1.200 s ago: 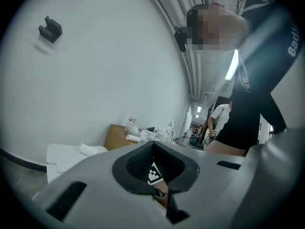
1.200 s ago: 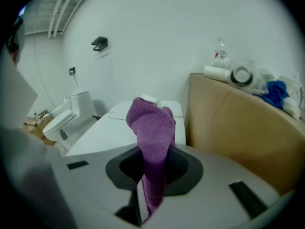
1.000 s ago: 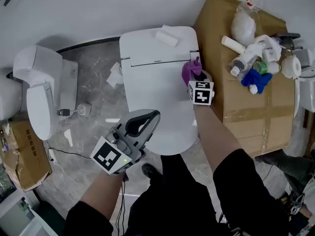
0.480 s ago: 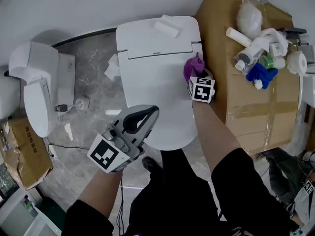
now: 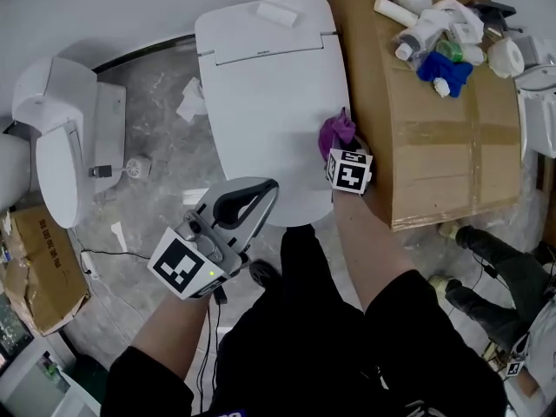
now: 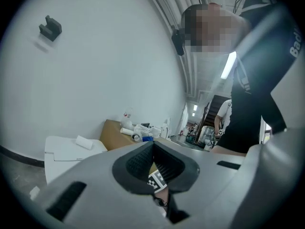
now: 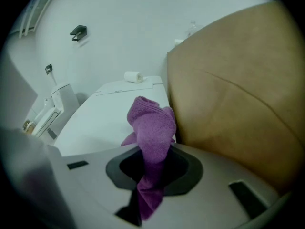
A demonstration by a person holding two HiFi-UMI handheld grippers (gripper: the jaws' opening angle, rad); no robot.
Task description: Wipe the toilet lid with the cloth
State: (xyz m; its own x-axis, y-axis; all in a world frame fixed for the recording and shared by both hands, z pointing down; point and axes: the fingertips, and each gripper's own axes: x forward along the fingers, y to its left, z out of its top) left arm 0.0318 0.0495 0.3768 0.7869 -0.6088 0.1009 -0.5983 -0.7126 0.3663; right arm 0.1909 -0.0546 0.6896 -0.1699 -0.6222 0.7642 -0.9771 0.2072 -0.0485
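Right gripper (image 5: 340,148) has dragged the cloth (image 5: 335,130) down the toilet lid's (image 5: 261,102) right edge, toward the front, beside the box (image 5: 434,137). Its jaws are clamped on the cloth. Left gripper (image 5: 266,189) is closed and empty, near the lid's front.

This person's got a black short-sleeved top (image 5: 417,320) and black trousers (image 5: 300,337). The left gripper (image 5: 271,188) and right gripper (image 5: 340,150) are pale grey with black pads (image 6: 137,162), each with a black-and-white marker cube (image 5: 349,170).
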